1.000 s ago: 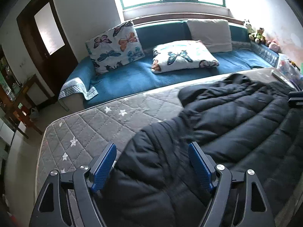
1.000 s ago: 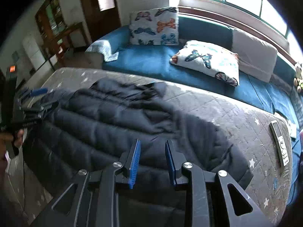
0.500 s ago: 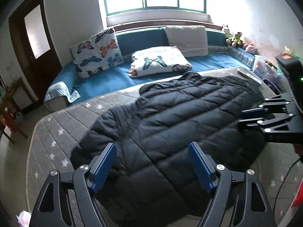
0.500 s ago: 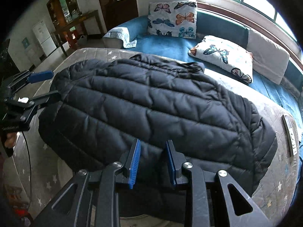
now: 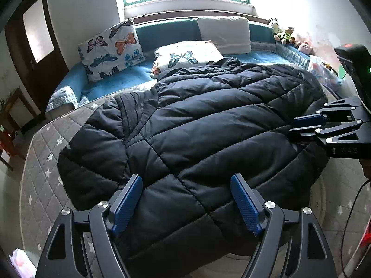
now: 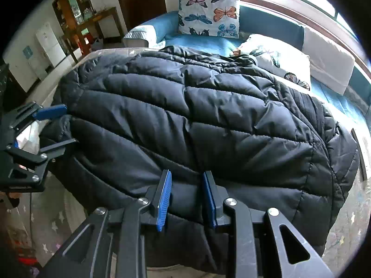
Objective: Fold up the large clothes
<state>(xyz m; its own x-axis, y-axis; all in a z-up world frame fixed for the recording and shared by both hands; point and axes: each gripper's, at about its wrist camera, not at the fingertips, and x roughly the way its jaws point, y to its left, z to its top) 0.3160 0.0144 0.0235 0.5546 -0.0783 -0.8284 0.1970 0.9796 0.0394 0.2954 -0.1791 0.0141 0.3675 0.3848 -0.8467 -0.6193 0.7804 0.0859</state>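
Note:
A large black quilted puffer jacket [image 5: 197,125] lies spread over the grey star-patterned mattress [image 5: 44,153]; it also fills the right wrist view [image 6: 208,120]. My left gripper [image 5: 186,200] is wide open, its blue pads on either side of the jacket's near hem. My right gripper [image 6: 186,198] is narrowly closed on a fold of the jacket's hem; it shows at the right edge of the left wrist view [image 5: 303,127]. The left gripper shows at the left edge of the right wrist view [image 6: 58,125].
A blue sofa [image 5: 111,78] stands behind the mattress with two butterfly pillows [image 5: 111,48] and a grey cushion [image 5: 222,34]. Stuffed toys [image 5: 287,36] sit at the window corner. A dark door [image 5: 34,53] and wooden furniture [image 6: 92,23] stand at the left.
Both grippers have pulled back and lifted the near hem, and the jacket has spread flatter and wider over the mattress. The left gripper has stayed open, the right stayed narrow on the fabric.

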